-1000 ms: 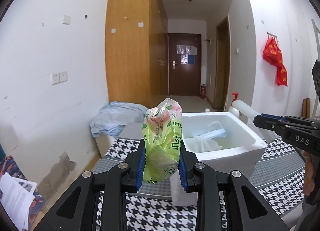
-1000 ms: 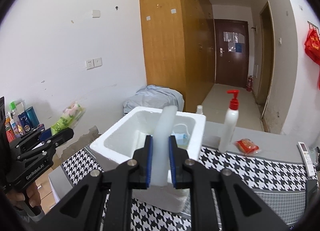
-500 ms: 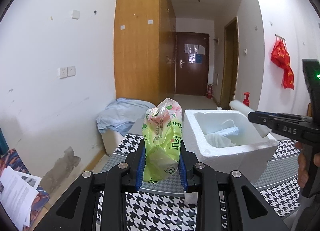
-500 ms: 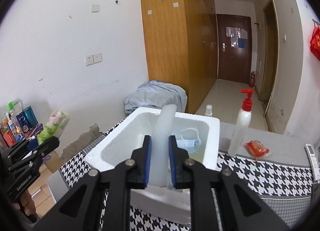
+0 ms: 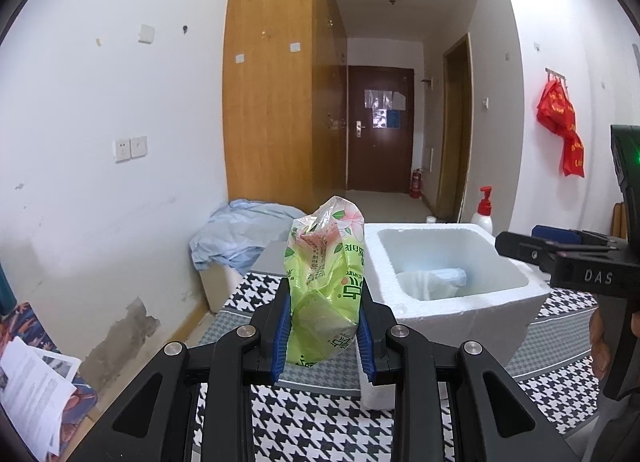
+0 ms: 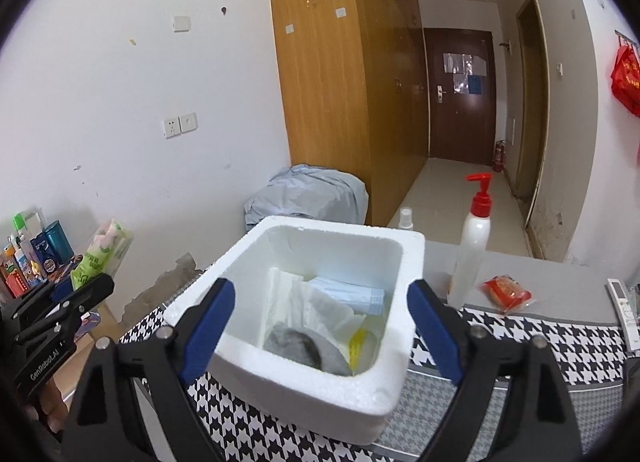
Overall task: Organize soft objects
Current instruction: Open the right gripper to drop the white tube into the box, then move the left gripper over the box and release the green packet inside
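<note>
My left gripper (image 5: 324, 296) is shut on a green plastic tissue pack (image 5: 326, 258), held upright just left of the white foam box (image 5: 424, 227). In the right wrist view the same pack (image 6: 104, 250) and left gripper (image 6: 96, 288) sit at the far left. My right gripper (image 6: 320, 284) hovers over the foam box (image 6: 304, 378) with its jaws opening wide and nothing between the blue pads (image 6: 208, 318). The box holds white tissue, a blue mask pack (image 6: 348, 294) and a grey soft item (image 6: 298, 346). From the left wrist view the right gripper (image 5: 520, 241) reaches in over the box's right rim.
The box stands on a houndstooth-cloth table (image 6: 500, 326). Behind it are a white pump bottle with a red top (image 6: 474, 246), a small spray bottle (image 6: 406, 218), a red packet (image 6: 506, 294) and a remote (image 6: 622, 306). A blue cloth heap (image 6: 308, 194) lies by the wardrobe; bottles (image 6: 28, 254) stand far left.
The right gripper's jaws have swung wide apart and the white foam roll they gripped is gone from between them. The left gripper still grips the green pack in the same spot.
</note>
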A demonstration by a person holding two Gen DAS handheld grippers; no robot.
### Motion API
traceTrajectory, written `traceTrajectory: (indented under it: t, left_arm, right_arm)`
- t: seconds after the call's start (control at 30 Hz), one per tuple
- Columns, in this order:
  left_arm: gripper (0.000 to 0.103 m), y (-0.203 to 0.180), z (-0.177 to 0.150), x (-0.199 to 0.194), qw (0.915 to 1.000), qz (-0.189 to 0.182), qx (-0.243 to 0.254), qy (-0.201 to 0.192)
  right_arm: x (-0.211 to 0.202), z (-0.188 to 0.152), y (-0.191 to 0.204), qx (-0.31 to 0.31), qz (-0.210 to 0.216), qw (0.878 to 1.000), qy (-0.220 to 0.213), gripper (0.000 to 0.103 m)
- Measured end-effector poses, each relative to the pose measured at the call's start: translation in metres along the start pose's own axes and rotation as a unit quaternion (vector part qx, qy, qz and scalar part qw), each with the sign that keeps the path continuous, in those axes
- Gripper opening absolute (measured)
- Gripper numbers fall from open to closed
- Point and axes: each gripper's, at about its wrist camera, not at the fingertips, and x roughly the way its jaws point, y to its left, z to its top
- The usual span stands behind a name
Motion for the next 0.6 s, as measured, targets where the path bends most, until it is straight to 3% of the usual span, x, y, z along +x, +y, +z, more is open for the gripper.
traceTrajectory:
  t: [0.13,0.3,0.6]
  left_arm:
    - [0.030,-0.008,0.005,0.000,0.9999,-0.011,0.004,-0.004]
    - [0.030,-0.017,0.010,0.002,0.9997,-0.017,0.014,-0.012]
    - [0.030,-0.035,0.018,0.012,0.9984,-0.052,0.019,-0.010]
  right_arm:
    - [-0.006,-0.003,-0.005,0.002,-0.005,1.000,-0.003,0.093]
    - [-0.019,-0.005,-0.013,0.002,-0.016,1.000,-0.015,0.103]
    - [-0.033,-0.012,-0.026,0.003,-0.030,0.999,-0.017,0.103]
